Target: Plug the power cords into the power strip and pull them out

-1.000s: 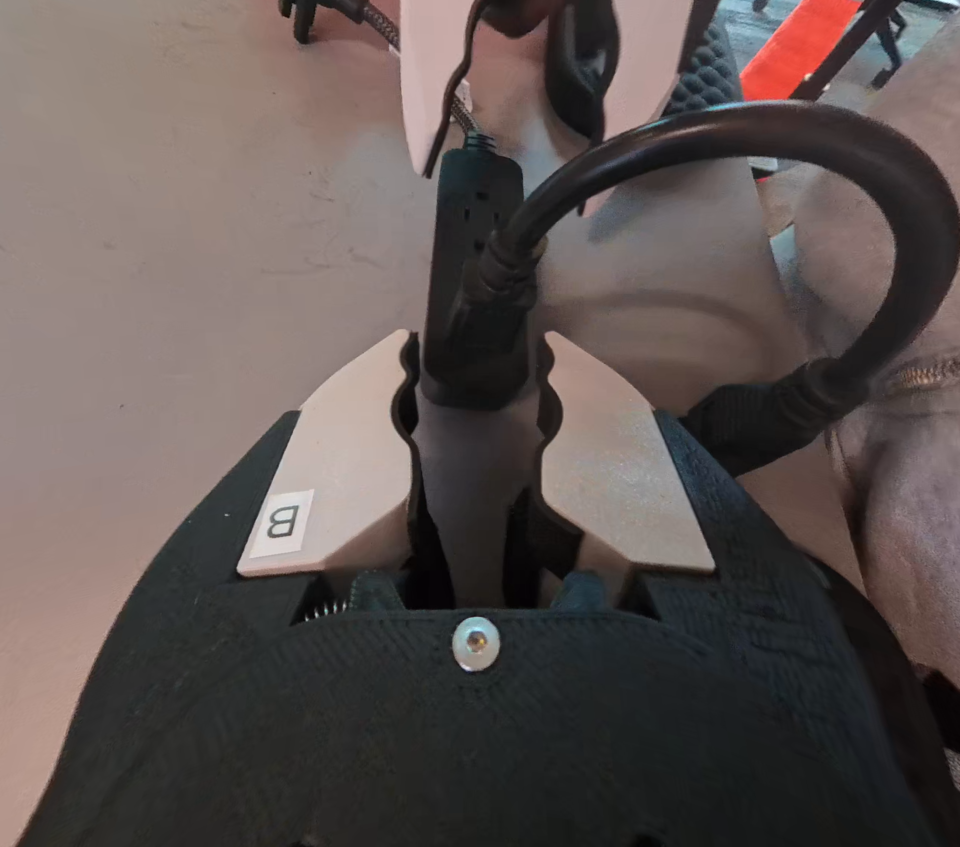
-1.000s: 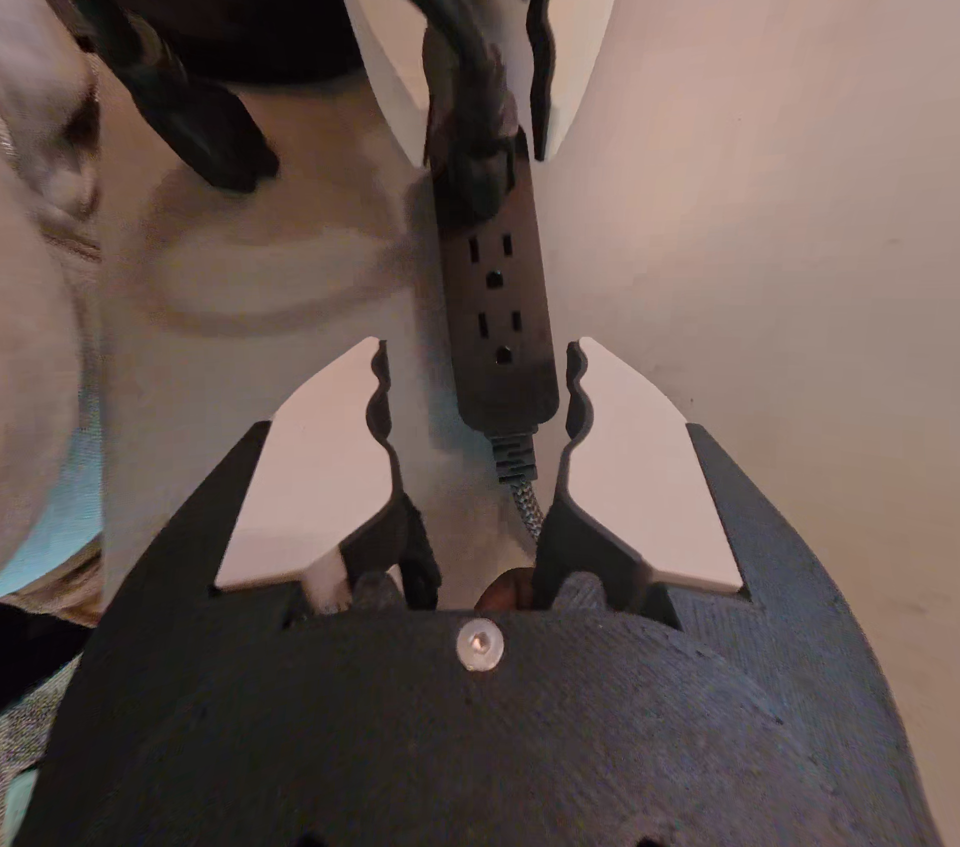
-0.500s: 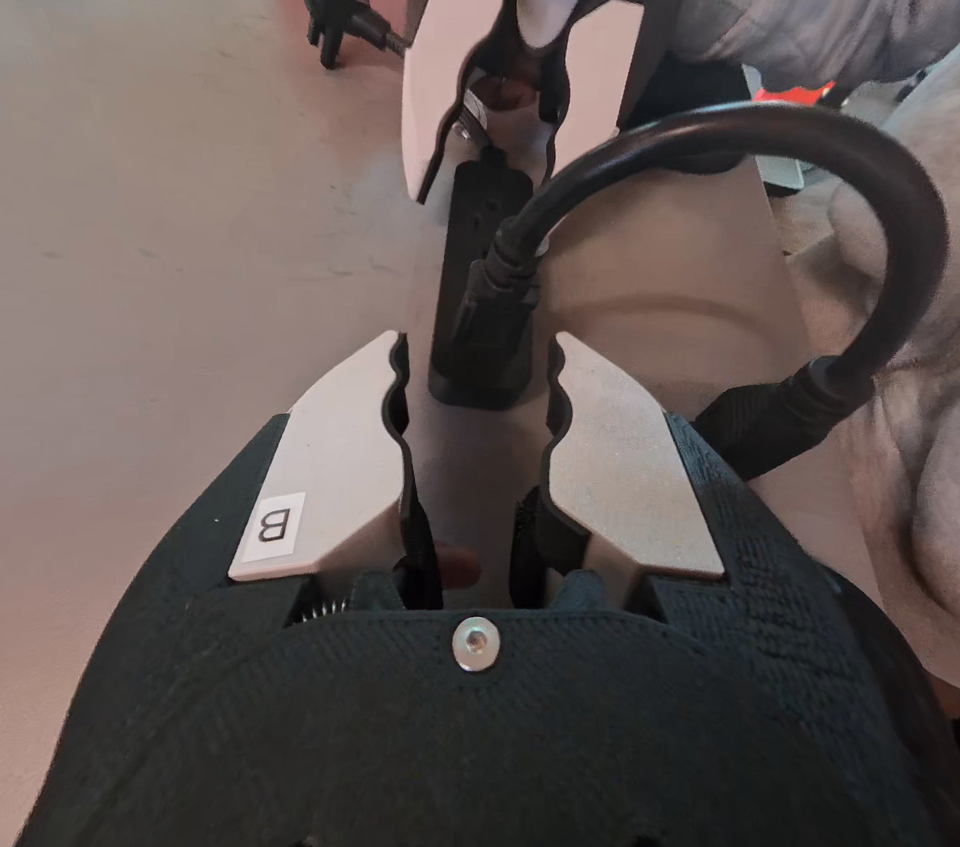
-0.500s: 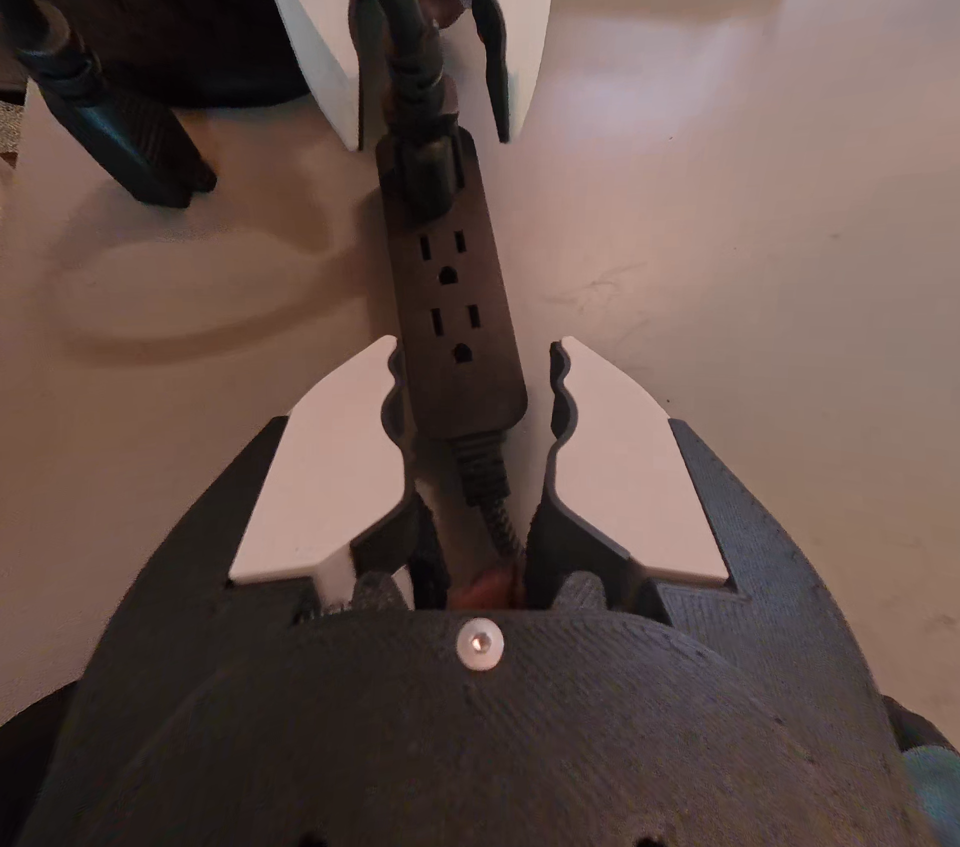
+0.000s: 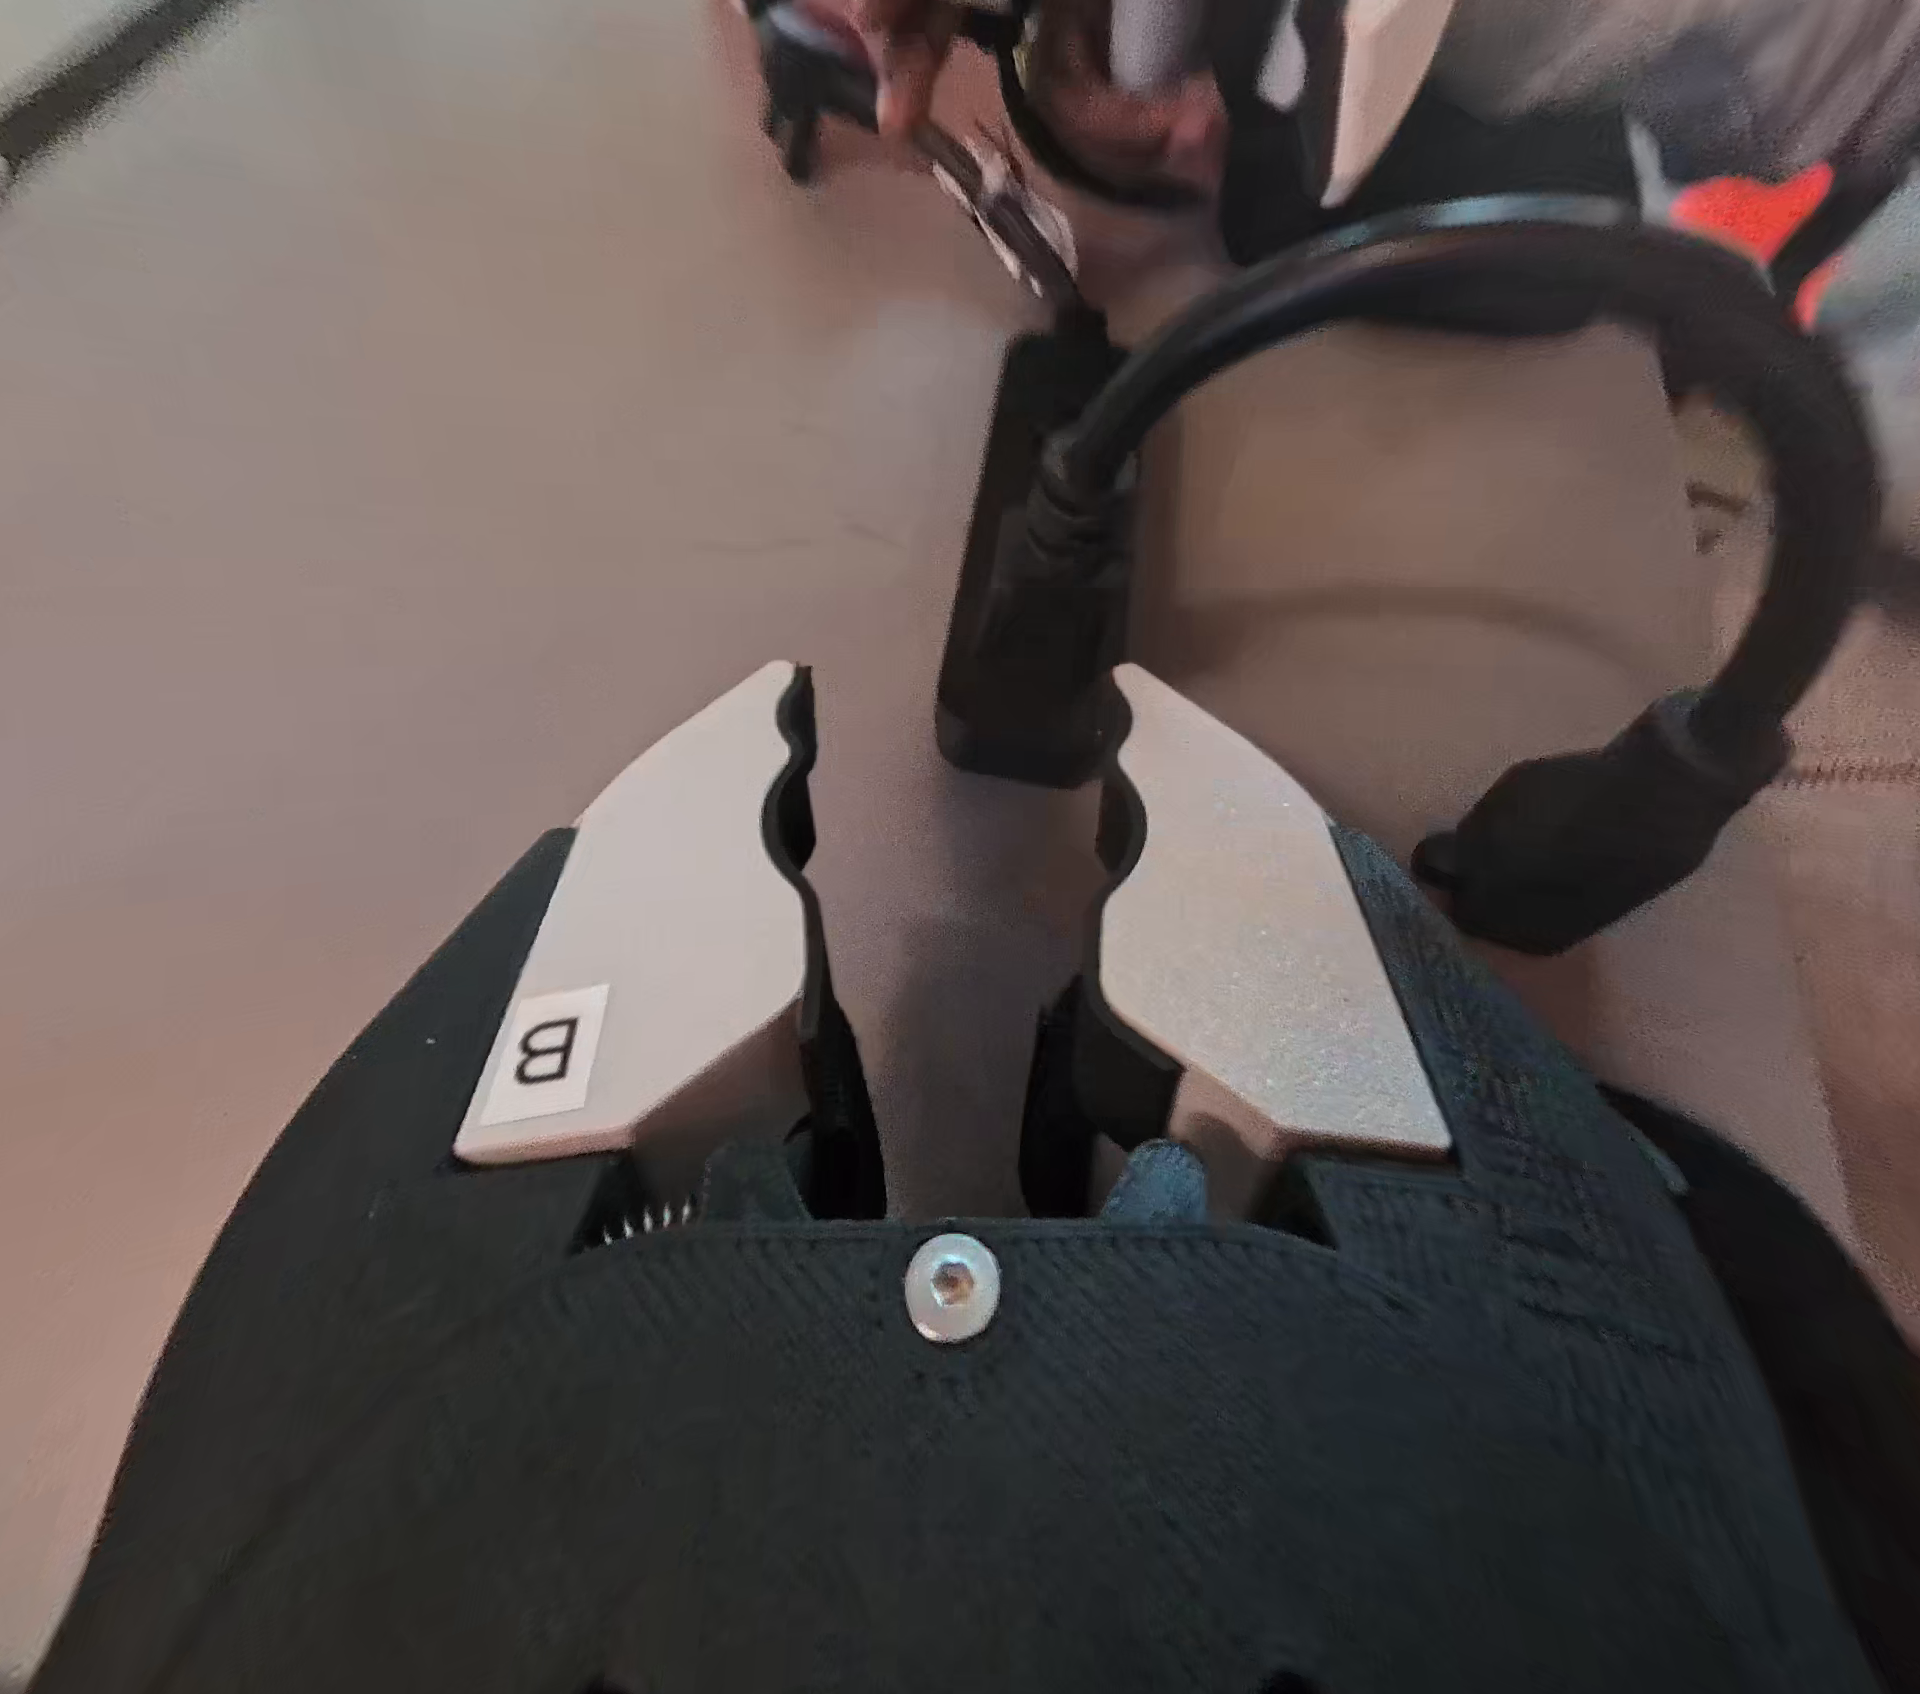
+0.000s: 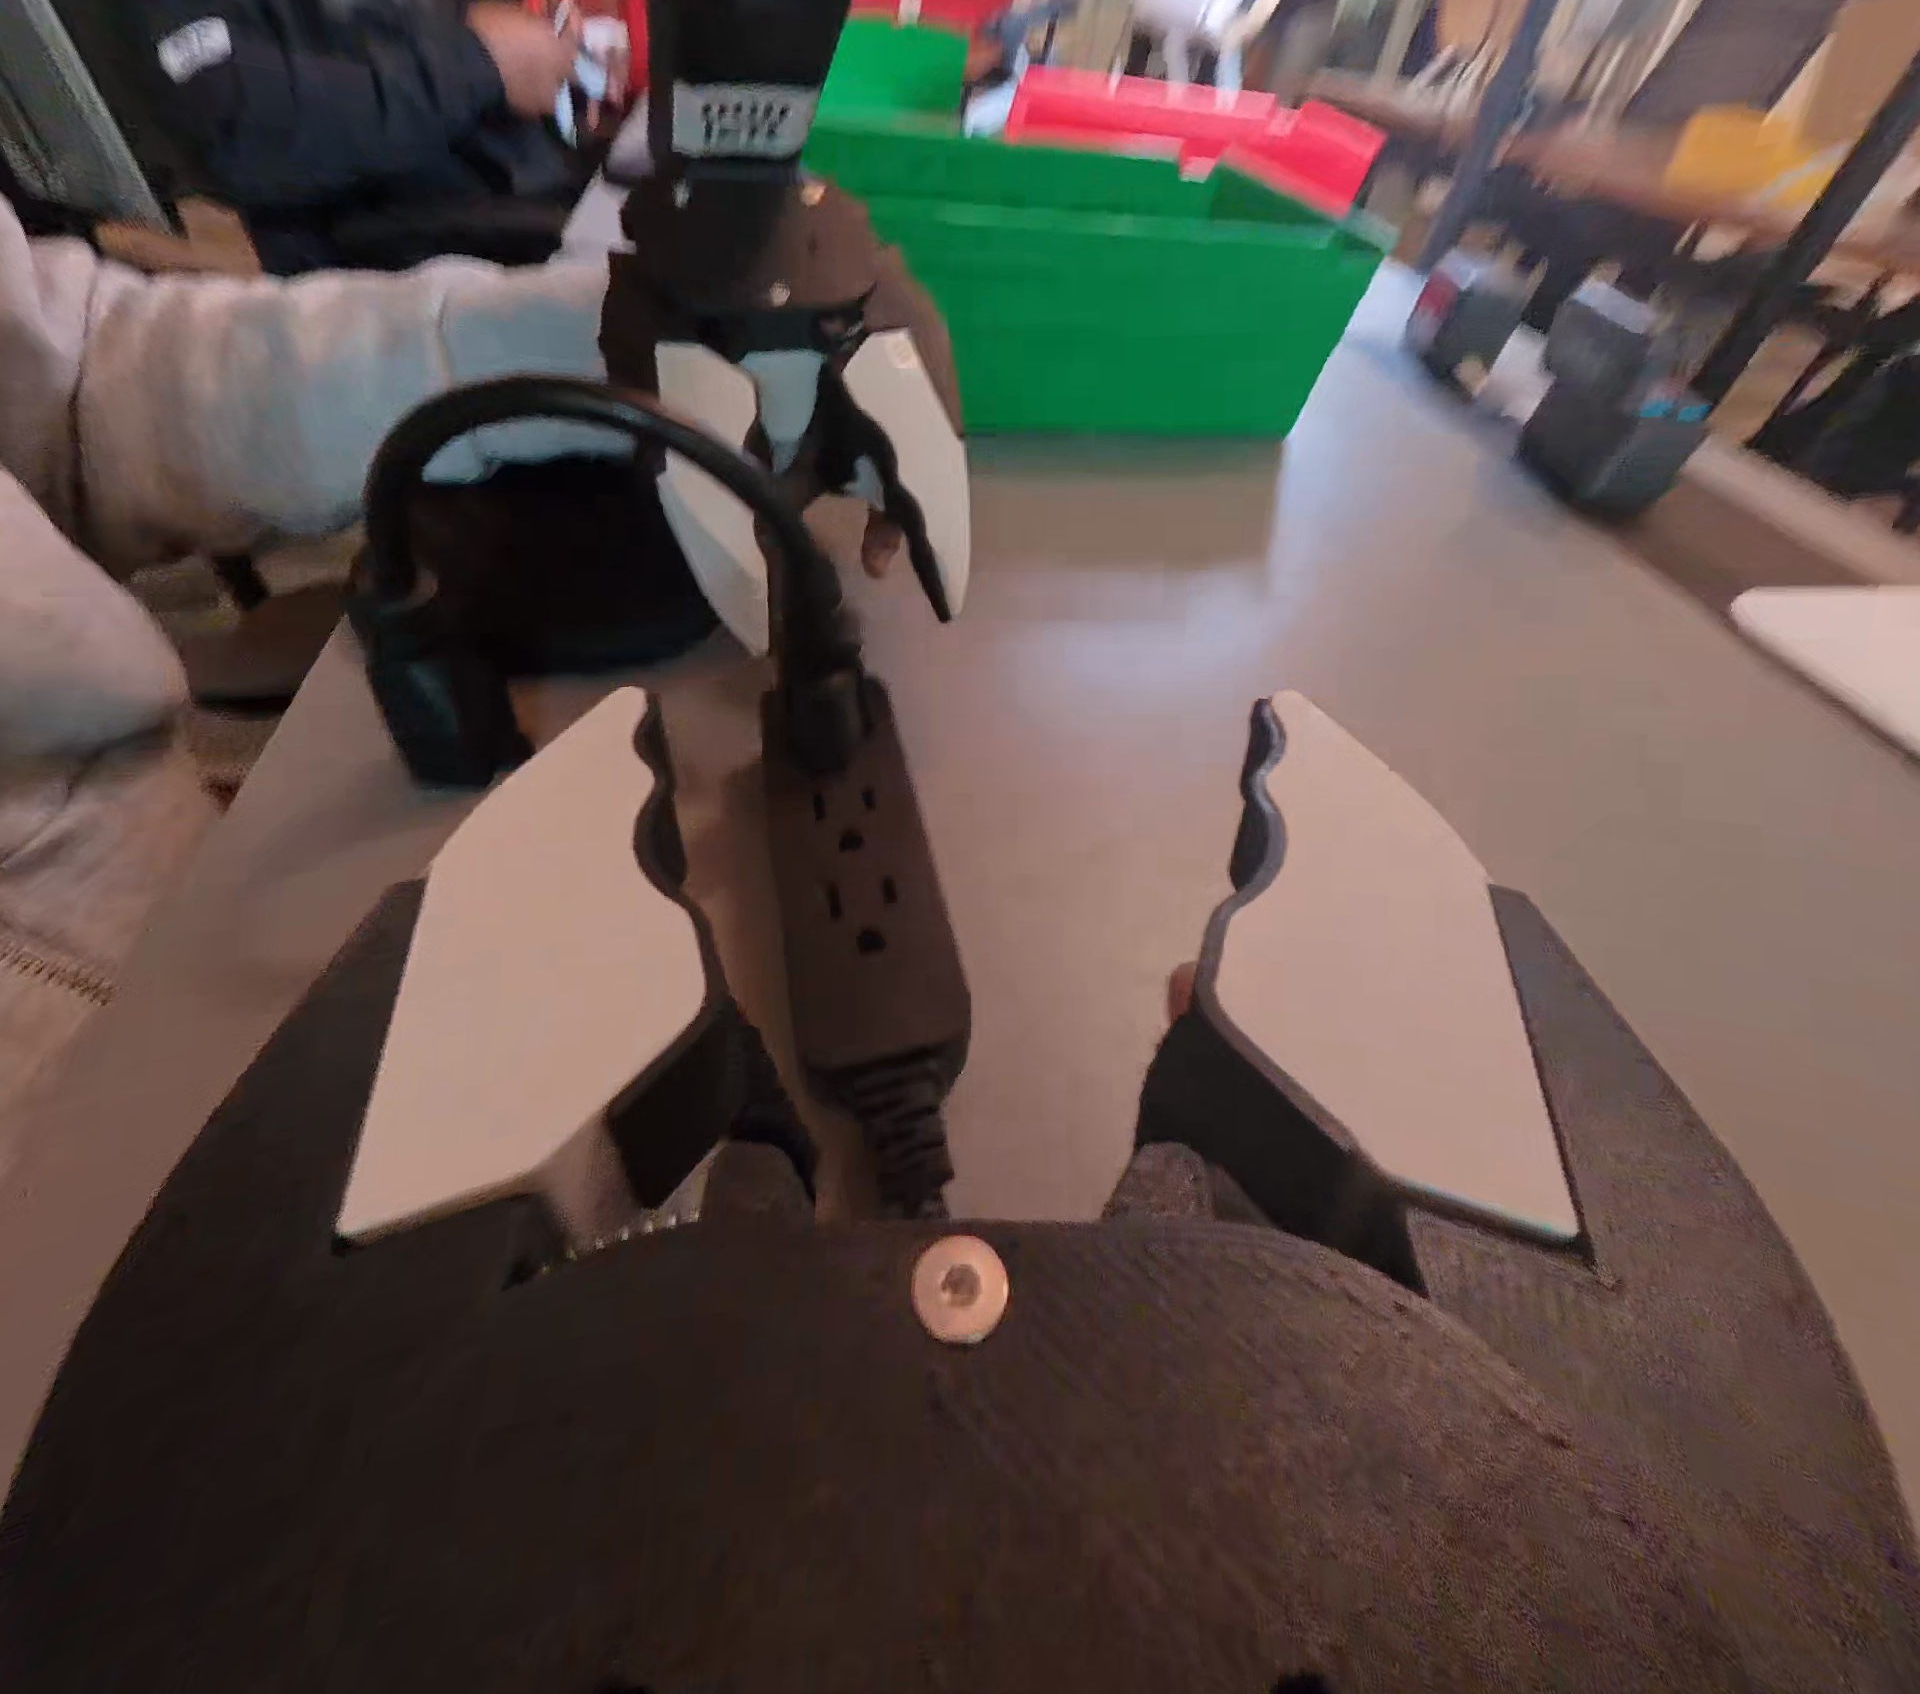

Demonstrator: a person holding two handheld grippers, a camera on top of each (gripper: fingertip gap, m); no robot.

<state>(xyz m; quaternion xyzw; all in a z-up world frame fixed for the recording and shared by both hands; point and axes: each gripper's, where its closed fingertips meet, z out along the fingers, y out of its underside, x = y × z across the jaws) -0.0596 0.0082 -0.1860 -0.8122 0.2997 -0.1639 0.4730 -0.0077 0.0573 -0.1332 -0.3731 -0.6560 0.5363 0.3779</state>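
A black power strip (image 5: 992, 636) lies on the beige table (image 5: 416, 501). A thick black power cord (image 5: 1558, 262) has its plug (image 5: 1070, 532) seated in the strip's end socket. The cord arches over to its black connector (image 5: 1600, 823), which rests on the table. My left gripper (image 5: 961, 688) is open and empty just short of the strip's end. In the right wrist view the strip (image 6: 862, 906) lies between the jaws of my right gripper (image 6: 954, 709), which is wide open and touches nothing. The two nearer sockets are empty.
The strip's own braided cable and plug (image 5: 800, 117) lie blurred at the far side. Green bins (image 6: 1091, 294) and red bins (image 6: 1143, 106) stand beyond the table. A person's light grey sleeve (image 6: 260, 377) reaches in from the left. A white board (image 6: 1849, 647) lies at the right. The grippers' ends are close to 10 cm from one another.
Both grippers have drawn back from the strip's ends and lifted. The right gripper has opened much wider and tilted up toward the room. The cord stays plugged in.
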